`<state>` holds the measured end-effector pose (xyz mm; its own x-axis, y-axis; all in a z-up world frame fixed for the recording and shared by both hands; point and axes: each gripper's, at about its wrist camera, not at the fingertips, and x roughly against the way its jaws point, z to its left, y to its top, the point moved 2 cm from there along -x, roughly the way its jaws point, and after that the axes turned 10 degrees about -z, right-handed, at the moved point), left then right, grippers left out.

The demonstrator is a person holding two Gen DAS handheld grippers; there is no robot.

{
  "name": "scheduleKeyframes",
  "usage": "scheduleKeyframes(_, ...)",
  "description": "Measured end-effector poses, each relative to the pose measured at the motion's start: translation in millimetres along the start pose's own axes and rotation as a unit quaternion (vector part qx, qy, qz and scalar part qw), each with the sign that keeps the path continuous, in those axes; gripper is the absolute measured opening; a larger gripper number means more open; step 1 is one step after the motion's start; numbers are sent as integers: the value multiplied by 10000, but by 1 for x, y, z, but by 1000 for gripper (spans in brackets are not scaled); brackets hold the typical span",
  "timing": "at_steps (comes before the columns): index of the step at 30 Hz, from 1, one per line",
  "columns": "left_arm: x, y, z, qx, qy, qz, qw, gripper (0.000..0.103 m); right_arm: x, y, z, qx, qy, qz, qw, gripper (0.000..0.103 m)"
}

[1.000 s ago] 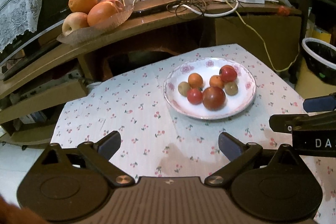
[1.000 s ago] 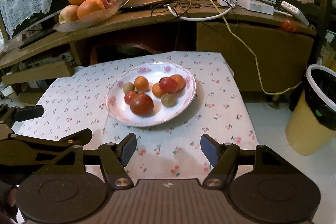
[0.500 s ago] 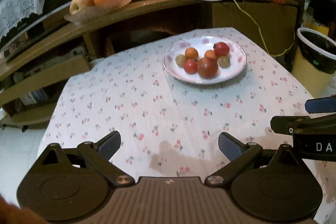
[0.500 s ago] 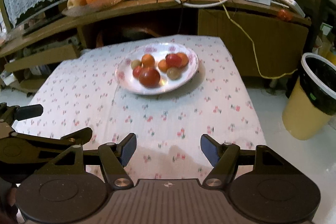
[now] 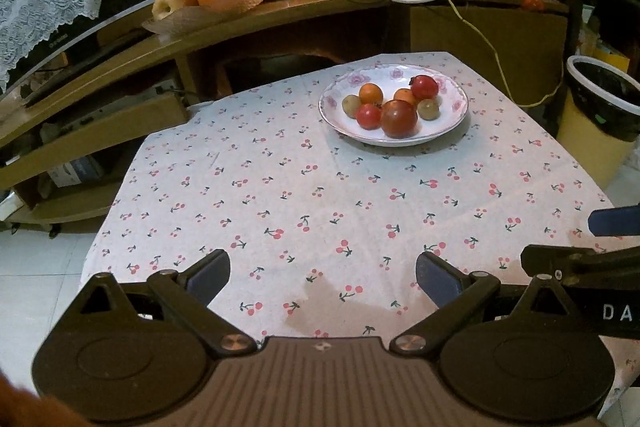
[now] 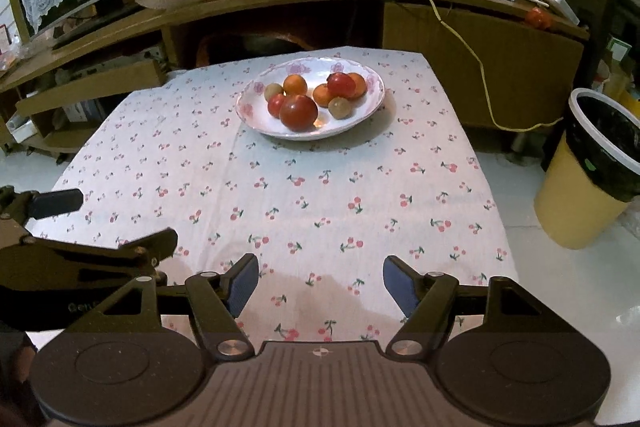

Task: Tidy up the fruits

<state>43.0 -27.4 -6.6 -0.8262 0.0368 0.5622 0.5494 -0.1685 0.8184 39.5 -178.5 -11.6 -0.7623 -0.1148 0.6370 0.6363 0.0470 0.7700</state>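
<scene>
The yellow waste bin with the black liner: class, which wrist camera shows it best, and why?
The right wrist view. There the yellow waste bin with the black liner shows whole, from white rim to base on the floor. In the left wrist view the same bin sits at the frame's edge, partly cut off.

The left tool (image 5: 322,277) hangs over the near end of the cherry-print tabletop (image 5: 280,195), jaws wide apart with nothing between them. Far across sits a white plate (image 5: 456,119) of small red, orange and greenish fruits (image 5: 399,118). Part of the right tool (image 5: 592,259) shows at the right edge.
</scene>
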Motion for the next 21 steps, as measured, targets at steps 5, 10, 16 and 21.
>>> scheduleKeyframes(5,6,0,1,-6,39,-76,10000,103,2,-4,1,1,-47,41,10000,70)
scheduleKeyframes(10,8,-3,1,-19,57,-46,10000,103,4,-7,5,46,-31,79,10000,70)
scheduleKeyframes(16,9,-5,2,-1,85,-27,10000,103,4,-9,6,64,-19,95,9999,70)
scheduleKeyframes(21,9,-6,2,0,100,-23,9999,103,4,-9,7,64,-10,103,9999,70)
